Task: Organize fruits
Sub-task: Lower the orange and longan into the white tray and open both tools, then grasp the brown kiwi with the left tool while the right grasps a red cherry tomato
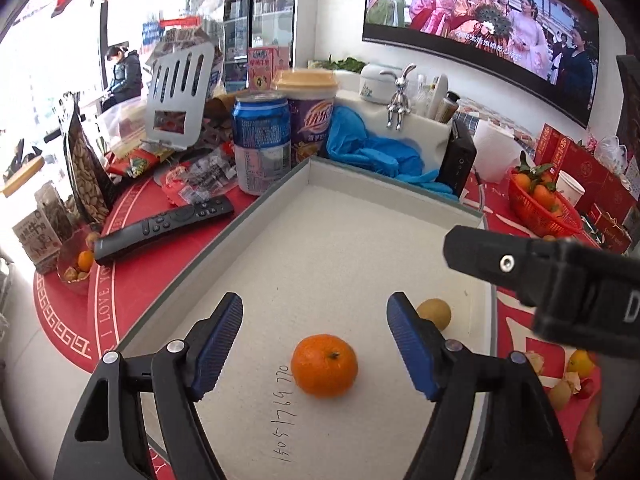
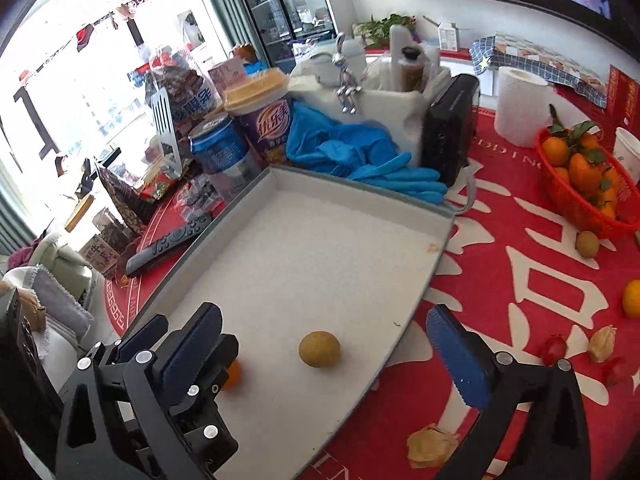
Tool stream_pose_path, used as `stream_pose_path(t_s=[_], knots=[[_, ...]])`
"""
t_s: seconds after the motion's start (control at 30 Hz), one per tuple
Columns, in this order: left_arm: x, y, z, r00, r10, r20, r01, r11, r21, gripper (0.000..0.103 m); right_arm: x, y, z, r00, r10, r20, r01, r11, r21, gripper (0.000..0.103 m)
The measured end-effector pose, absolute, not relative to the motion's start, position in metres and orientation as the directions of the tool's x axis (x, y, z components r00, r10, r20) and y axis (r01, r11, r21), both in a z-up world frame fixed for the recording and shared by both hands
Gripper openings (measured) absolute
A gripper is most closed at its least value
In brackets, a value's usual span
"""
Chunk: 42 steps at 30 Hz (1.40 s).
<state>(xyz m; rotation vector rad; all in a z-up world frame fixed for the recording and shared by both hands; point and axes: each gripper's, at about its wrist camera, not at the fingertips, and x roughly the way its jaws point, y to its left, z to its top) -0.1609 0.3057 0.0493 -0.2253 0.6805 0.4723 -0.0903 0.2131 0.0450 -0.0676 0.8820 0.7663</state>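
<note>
A shallow grey tray [image 1: 360,216] lies on the red tablecloth. A small orange [image 1: 324,365] rests on the tray floor between the blue pads of my left gripper [image 1: 315,308], which stands open and does not touch it. Behind the right pad sits a yellow-brown round fruit [image 1: 434,313]. In the right wrist view that round fruit [image 2: 319,349] lies in the tray [image 2: 320,240] between the wide-open fingers of my right gripper [image 2: 324,316], untouched. The orange [image 2: 234,374] peeks out behind black gripper parts at lower left. The right gripper's black body [image 1: 540,276] hangs over the tray's right edge.
A red basket of tangerines [image 2: 588,184] stands at the right. Loose on the cloth lie an orange [image 2: 632,298], a brown fruit [image 2: 587,243], husked berries [image 2: 432,446] and small red fruits [image 2: 554,348]. A remote [image 1: 164,226], blue can [image 1: 262,140] and blue gloves [image 1: 372,152] border the tray.
</note>
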Motion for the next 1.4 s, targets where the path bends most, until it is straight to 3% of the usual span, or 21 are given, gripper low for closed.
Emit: stream_pose_path(t_s=[0.13, 0.33, 0.57, 0.77, 0.83, 1.13, 1.2, 1.4], knots=[[-0.168, 0.283, 0.065, 0.77, 0.294, -0.566, -0.4, 0.914, -0.068, 0.079, -0.093, 0.171, 0.068, 0.49, 0.542, -0.683, -0.566, 0.793, 0.224, 0.103], [-0.163, 0.231, 0.069, 0.844, 0.04, -0.535, -0.12, 0.986, -0.116, 0.079, -0.092, 0.065, 0.049, 0.566, 0.398, -0.722, -0.341, 0.91, 0.235, 0.103], [-0.147, 0.17, 0.039, 0.751, -0.058, -0.657, 0.052, 0.998, -0.029, 0.079, -0.112, -0.029, -0.007, 0.489, 0.223, -0.843, -0.177, 0.972, 0.154, 0.103], [-0.138, 0.14, 0.019, 0.668, -0.031, -0.744, 0.107, 0.993, 0.055, 0.079, -0.133, -0.019, -0.024, 0.503, 0.176, -0.846, -0.283, 0.959, 0.031, 0.103], [-0.136, 0.135, 0.014, 0.646, -0.027, -0.763, 0.119, 0.991, 0.066, 0.076, -0.137, -0.011, -0.025, 0.532, 0.166, -0.831, -0.317, 0.948, -0.014, 0.103], [-0.116, 0.111, 0.01, 0.607, -0.088, -0.79, 0.213, 0.976, 0.054, 0.043, -0.133, -0.024, -0.028, 0.552, 0.195, -0.811, -0.329, 0.944, 0.004, 0.103], [-0.113, 0.108, 0.011, 0.609, -0.109, -0.786, 0.234, 0.971, 0.047, 0.032, -0.134, -0.024, -0.028, 0.554, 0.197, -0.809, -0.33, 0.944, 0.004, 0.103], [-0.121, 0.115, 0.011, 0.616, -0.113, -0.78, 0.207, 0.978, 0.022, 0.032, -0.133, -0.02, -0.028, 0.548, 0.211, -0.81, -0.351, 0.936, 0.006, 0.103]])
